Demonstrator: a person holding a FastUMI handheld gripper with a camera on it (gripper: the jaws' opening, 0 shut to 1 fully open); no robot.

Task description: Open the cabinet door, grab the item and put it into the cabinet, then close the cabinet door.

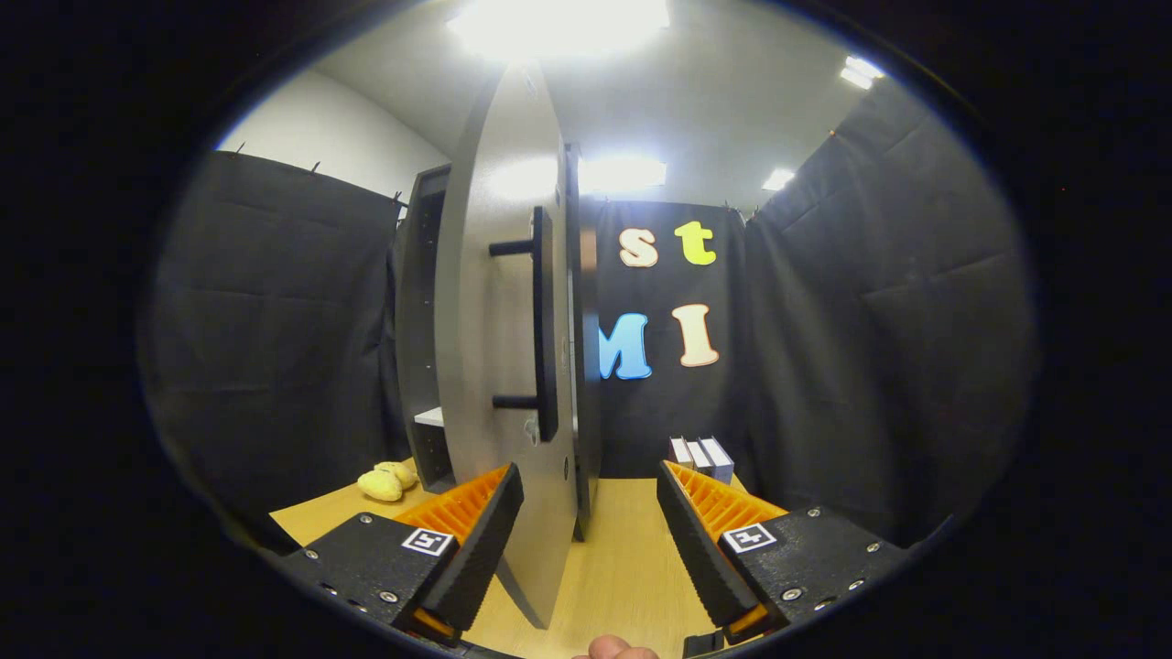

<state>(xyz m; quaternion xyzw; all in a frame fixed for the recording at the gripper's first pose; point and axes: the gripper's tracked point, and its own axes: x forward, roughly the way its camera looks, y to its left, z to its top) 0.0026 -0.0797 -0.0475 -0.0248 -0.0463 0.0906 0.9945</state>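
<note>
The jaws stand wide apart, gripping nothing; the gripper [586, 540] straddles the lower edge of the cabinet door [494, 366], which swings out toward it, edge-on, its long axis upright. A dark bar handle [544, 320] runs vertically down the door's face. Left of the door, the cabinet [423, 339] is open, a pale shelf inside. The item, a yellow soft toy [387, 481], lies on the wooden table [623, 567] far left, beside the cabinet's base, its long axis running left-right. Small boxes [700, 455] sit far right
</note>
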